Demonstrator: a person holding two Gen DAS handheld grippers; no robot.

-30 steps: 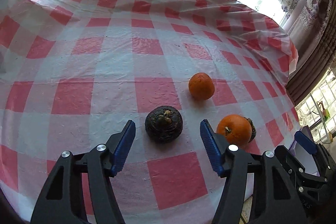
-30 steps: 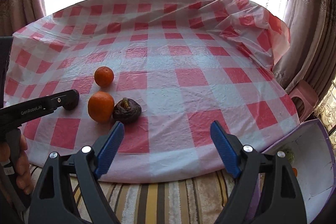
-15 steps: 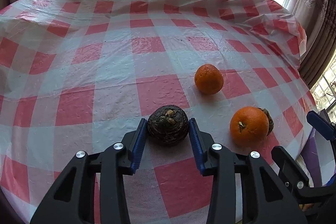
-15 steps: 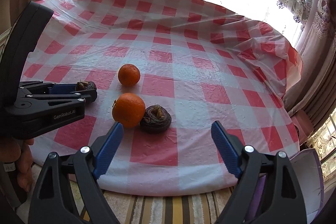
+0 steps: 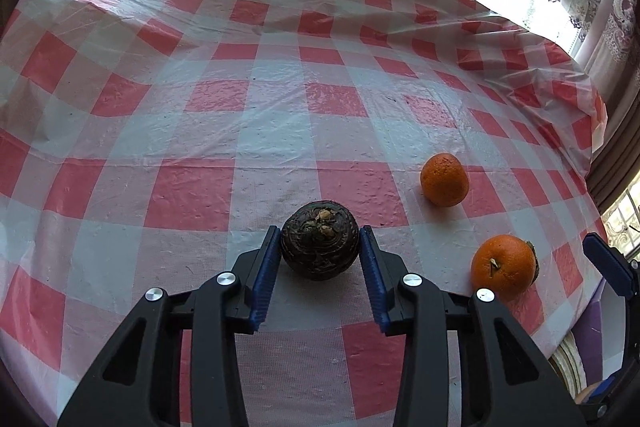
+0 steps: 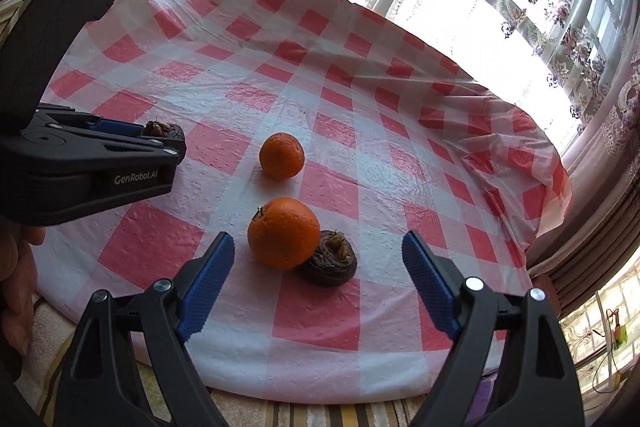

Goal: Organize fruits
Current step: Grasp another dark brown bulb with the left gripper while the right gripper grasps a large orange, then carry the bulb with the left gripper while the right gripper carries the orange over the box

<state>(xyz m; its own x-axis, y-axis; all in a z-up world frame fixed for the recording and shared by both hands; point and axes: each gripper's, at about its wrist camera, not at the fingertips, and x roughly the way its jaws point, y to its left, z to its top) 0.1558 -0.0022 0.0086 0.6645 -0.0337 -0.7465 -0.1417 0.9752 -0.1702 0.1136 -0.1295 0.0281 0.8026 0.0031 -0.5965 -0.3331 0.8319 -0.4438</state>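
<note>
Underneath everything, the round table [image 5: 280,131] carries a glossy red-and-white checked cloth; a bright window with floral lace curtains [image 6: 560,27] stands behind it; heavier drapes hang at the right; striped fabric [image 6: 320,415] shows below the near table edge in my right wrist view.

My left gripper [image 5: 320,259] is clamped on the dark mangosteen [image 5: 319,245], both blue pads pressing its sides, the fruit resting on the cloth near the table's front; a second ago the jaws stood wide on either side of it, apart from it, and half a second ago they had already closed on it. My right gripper [image 6: 318,275] is spread wide and grips nothing; since a second ago its view has shifted from bare cloth toward the fruit, so the large orange [image 6: 283,232] and the second mangosteen [image 6: 330,259], touching each other, now lie just beyond its blue tips.

The right wrist view alone shows that second mangosteen clearly, my left hand [image 6: 16,267] under the tool, and the left gripper from the side; the left wrist view shows the held fruit's top, and hides the second mangosteen almost wholly behind the large orange. The small orange [image 5: 444,180] sits apart, farther back, in both views.
</note>
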